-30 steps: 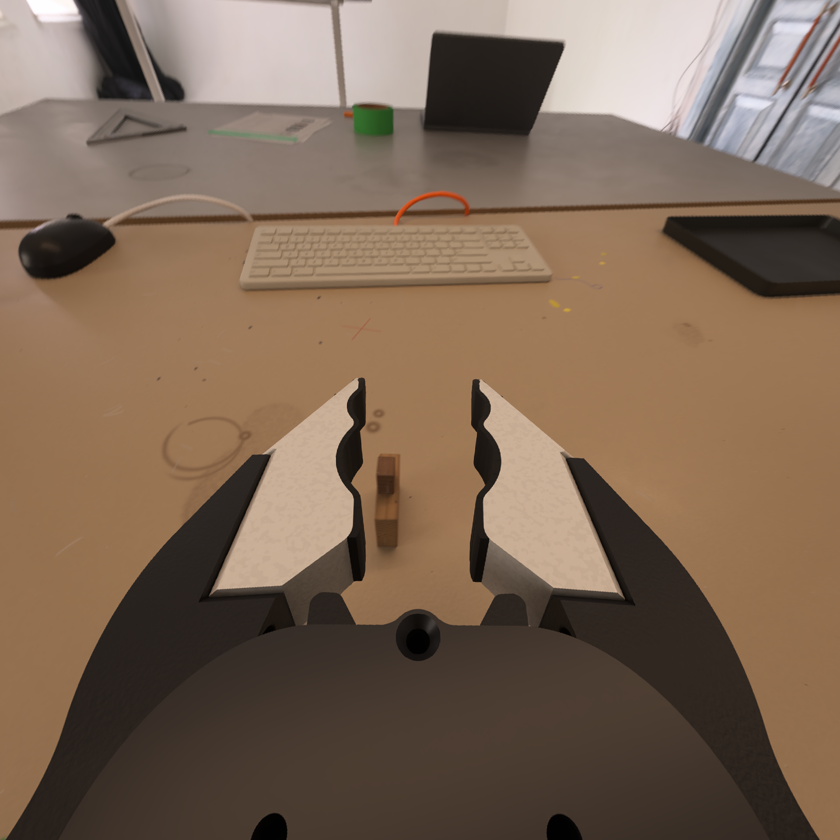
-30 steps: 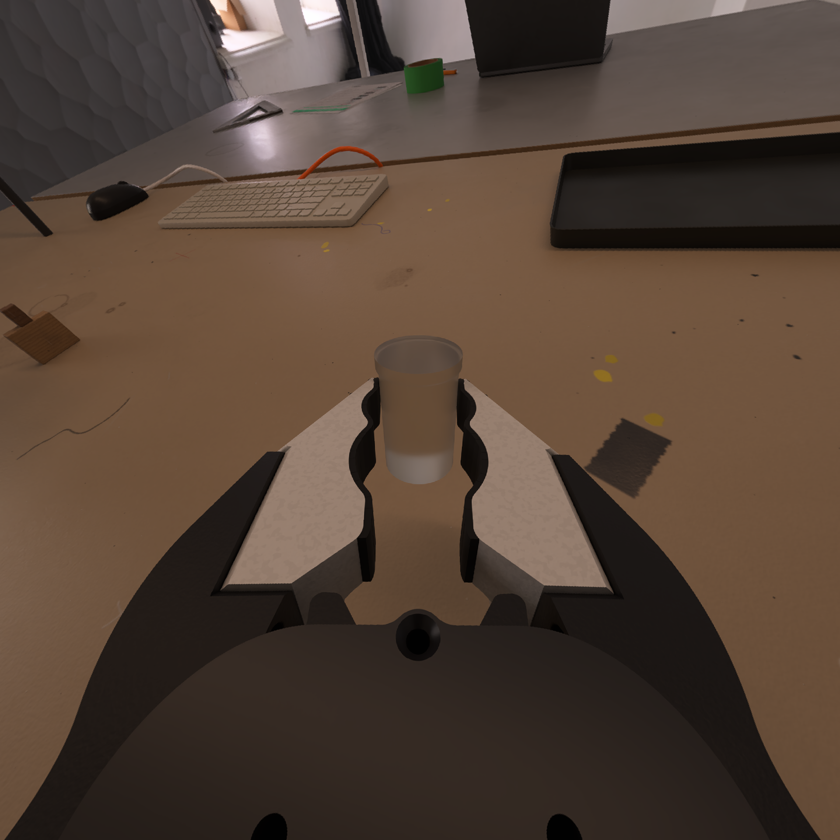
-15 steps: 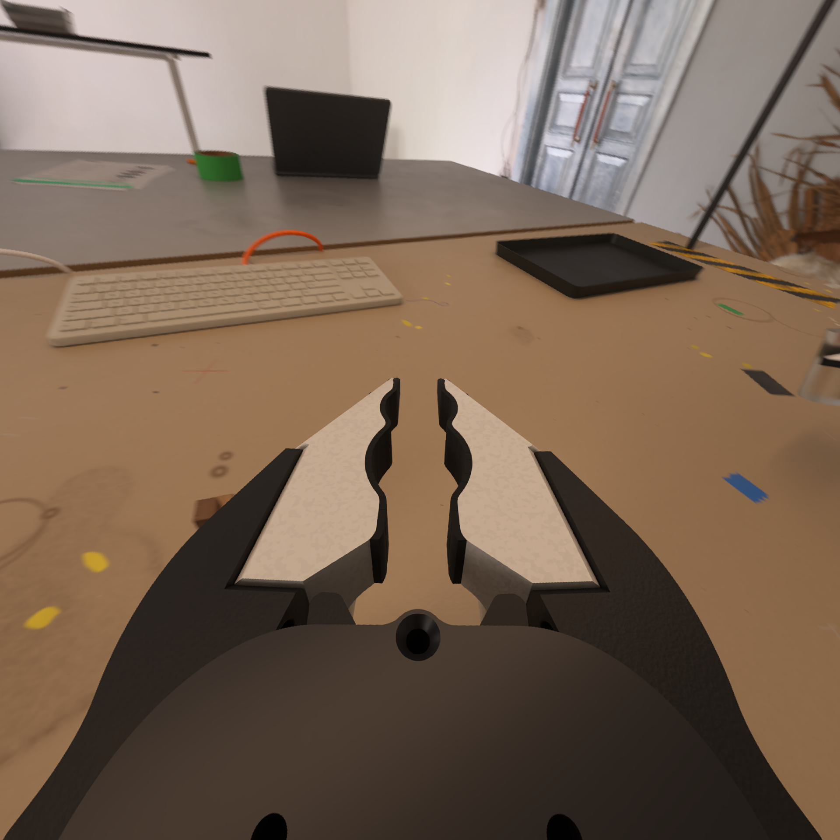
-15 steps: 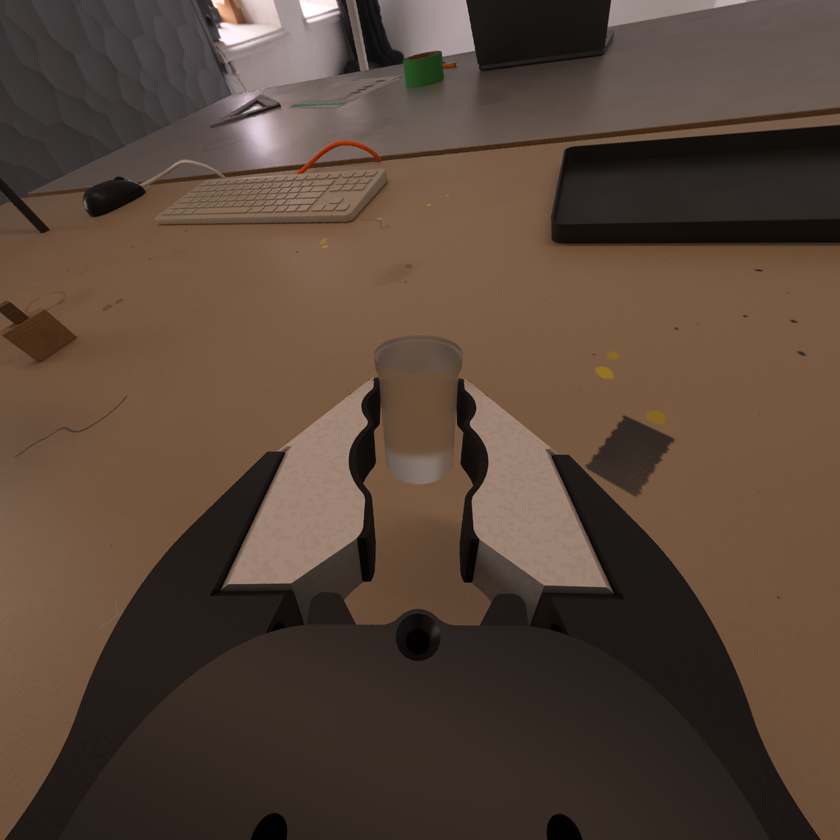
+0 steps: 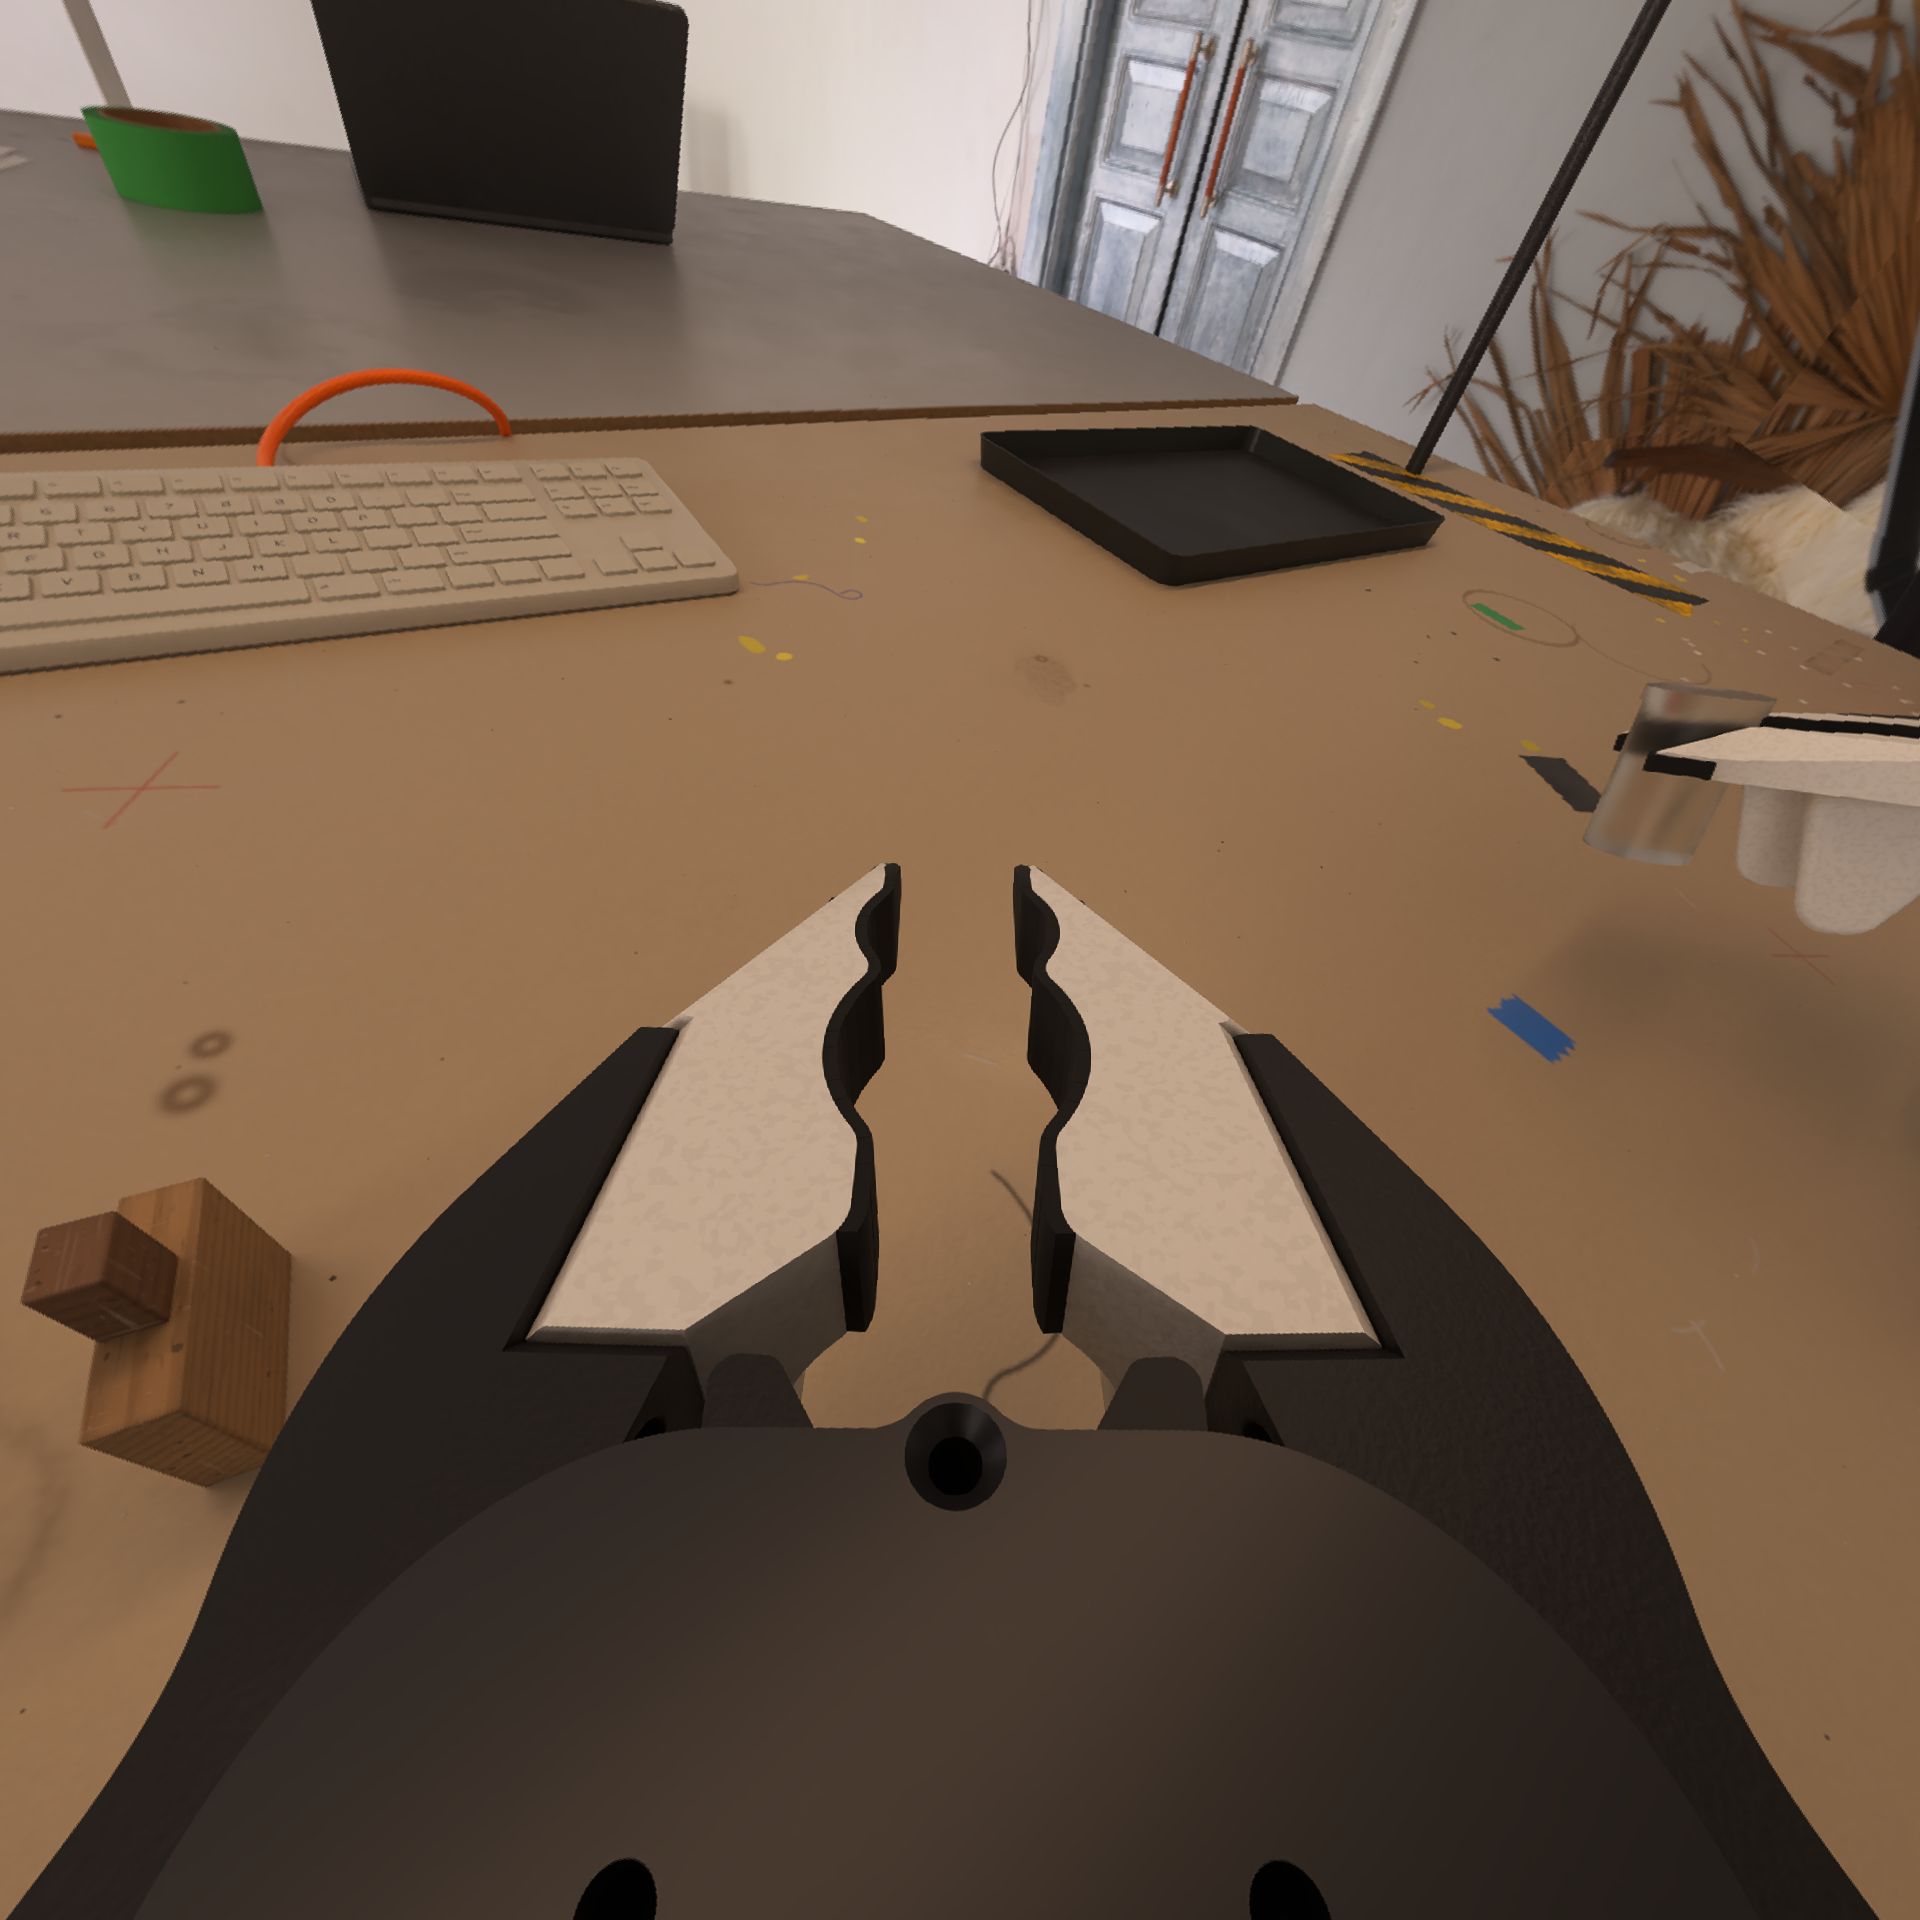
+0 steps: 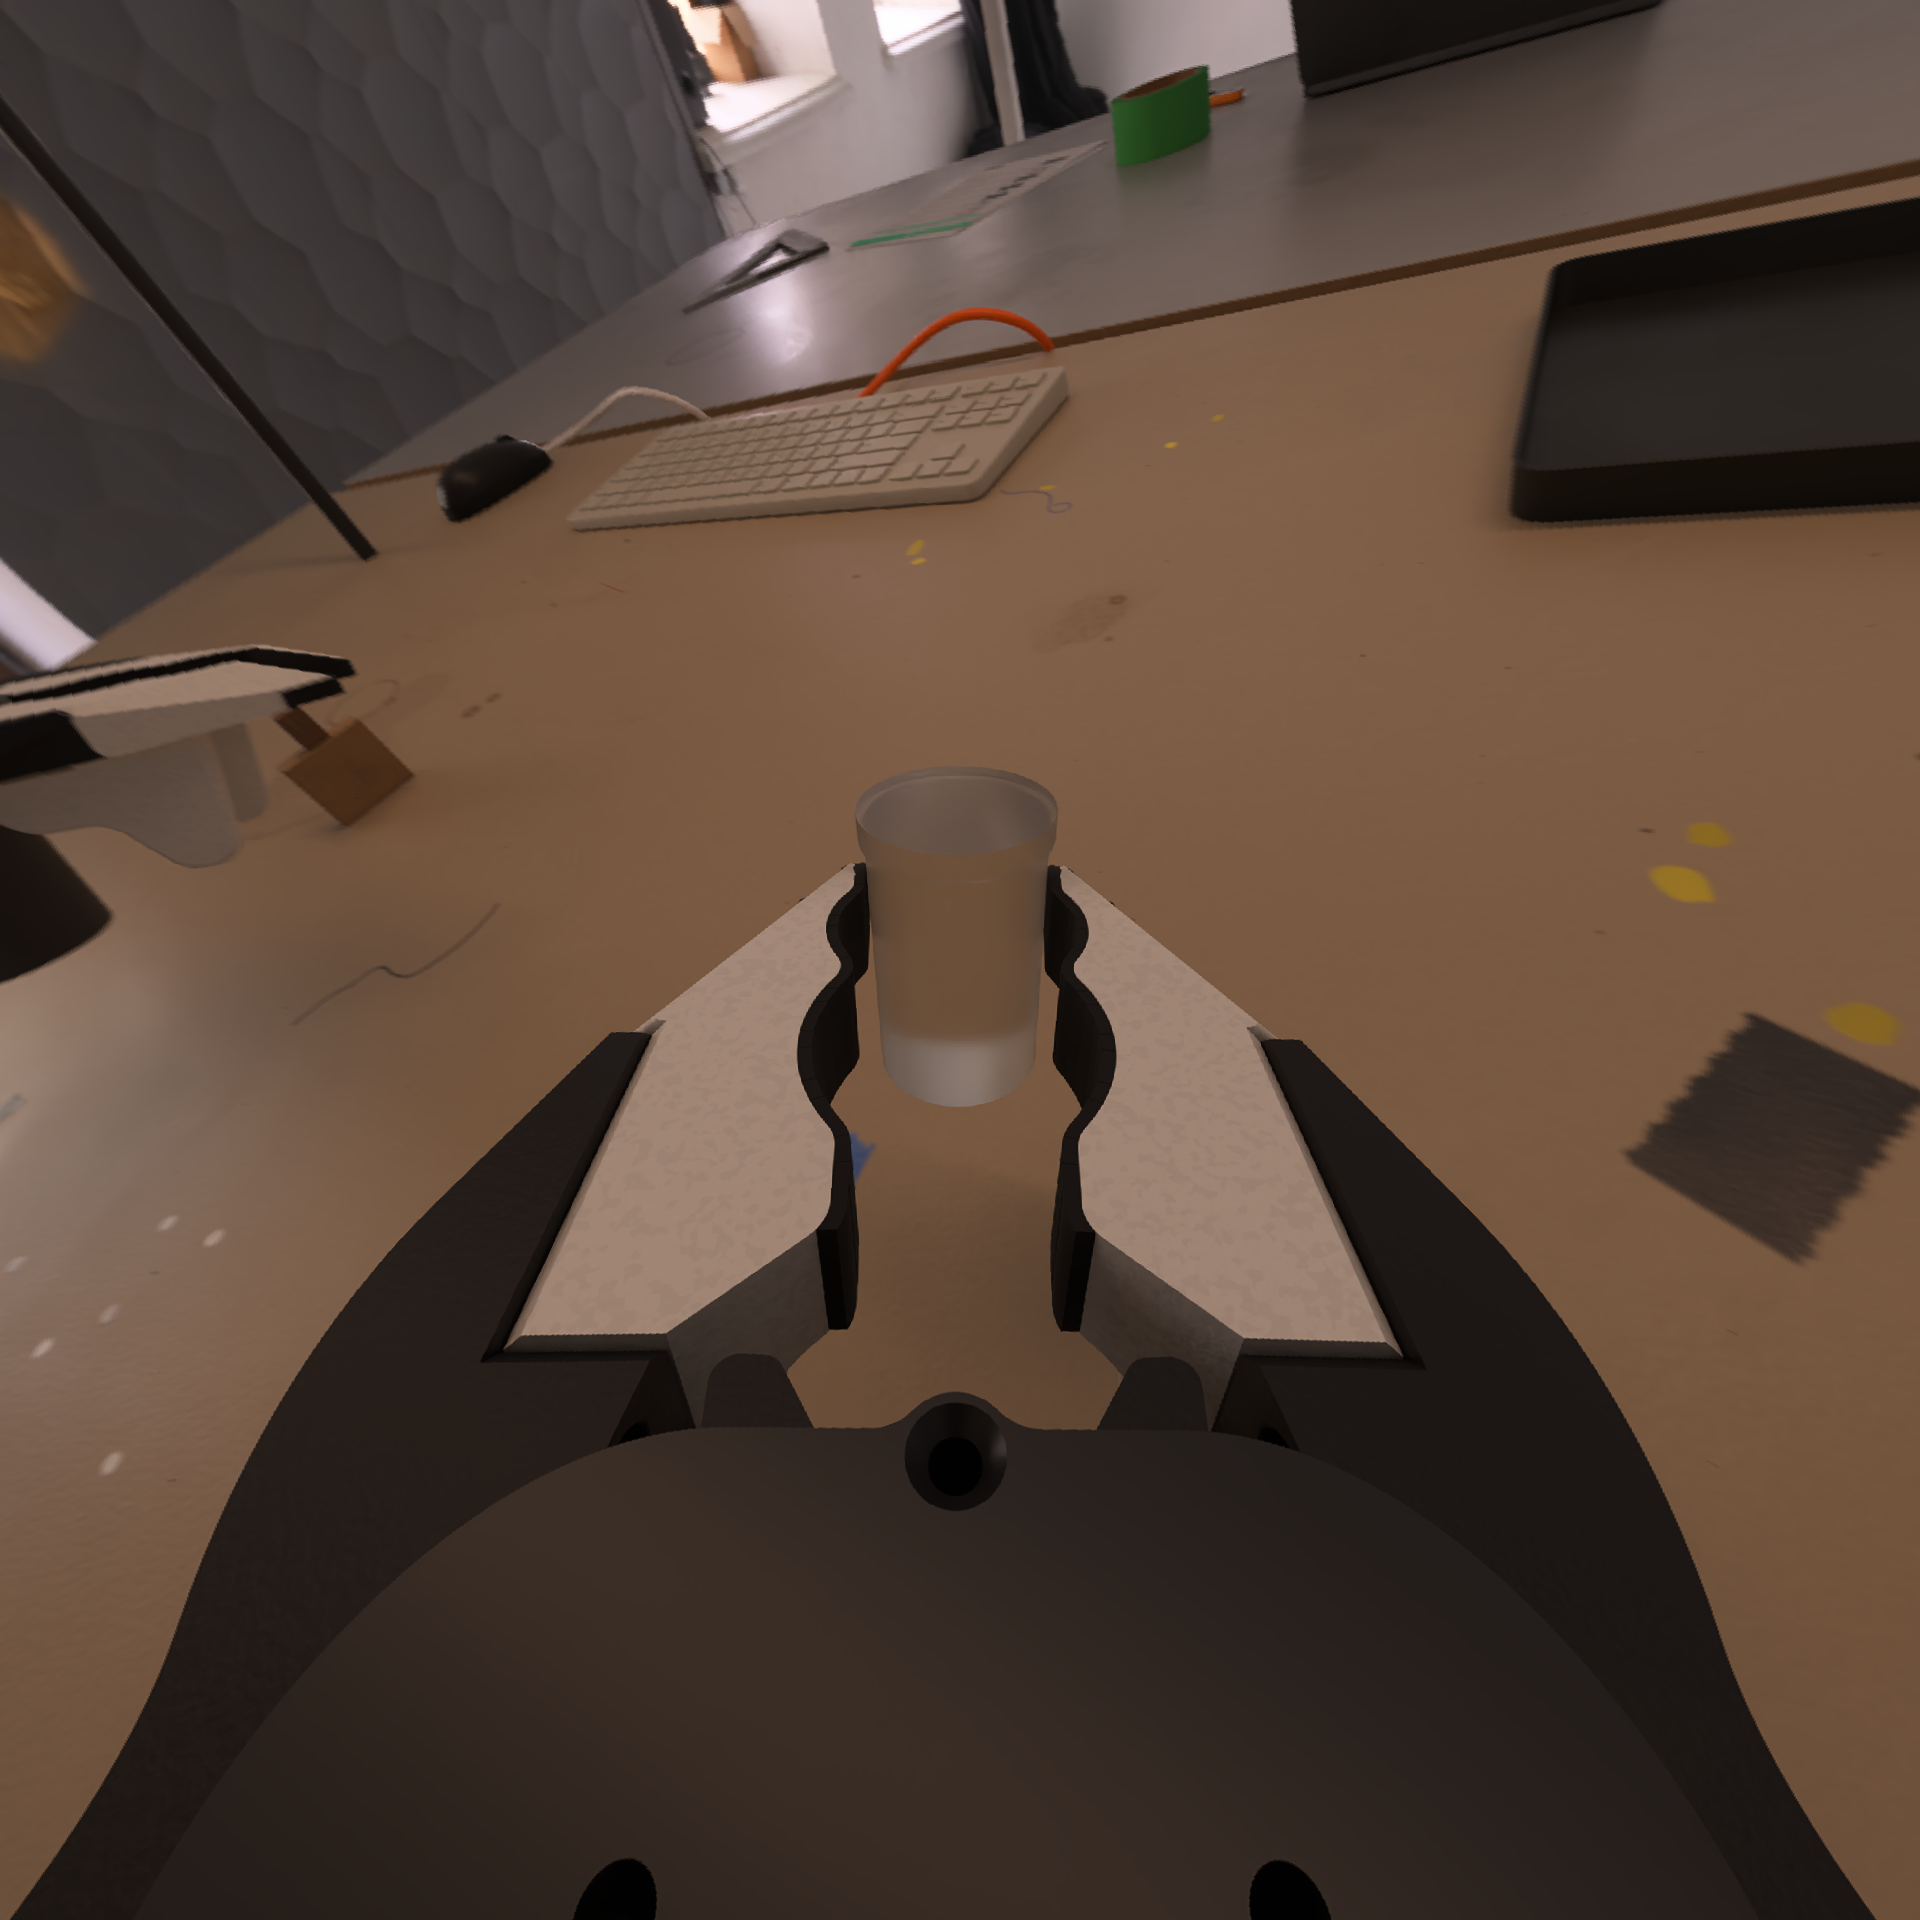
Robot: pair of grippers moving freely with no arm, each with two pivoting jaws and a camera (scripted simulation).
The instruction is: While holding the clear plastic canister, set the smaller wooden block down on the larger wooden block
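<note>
The smaller dark wooden block rests on the larger light wooden block, overhanging its left edge, at the lower left of the left wrist view. My left gripper is empty with its jaws a little apart, to the right of the blocks and clear of them. My right gripper is shut on the clear plastic canister and holds it upright above the table. The canister also shows at the far right of the left wrist view. In the right wrist view the larger block sits partly behind the left gripper's fingers.
A white keyboard with an orange cable lies at the back. A black tray sits at the back right. A black mouse and a thin black pole stand at the left. A green tape roll is on the grey table behind.
My left gripper has drawn back from the blocks, swung right and narrowed its jaws. The stacked blocks now lie to its lower left. The right gripper still holds the canister, its view tilted.
</note>
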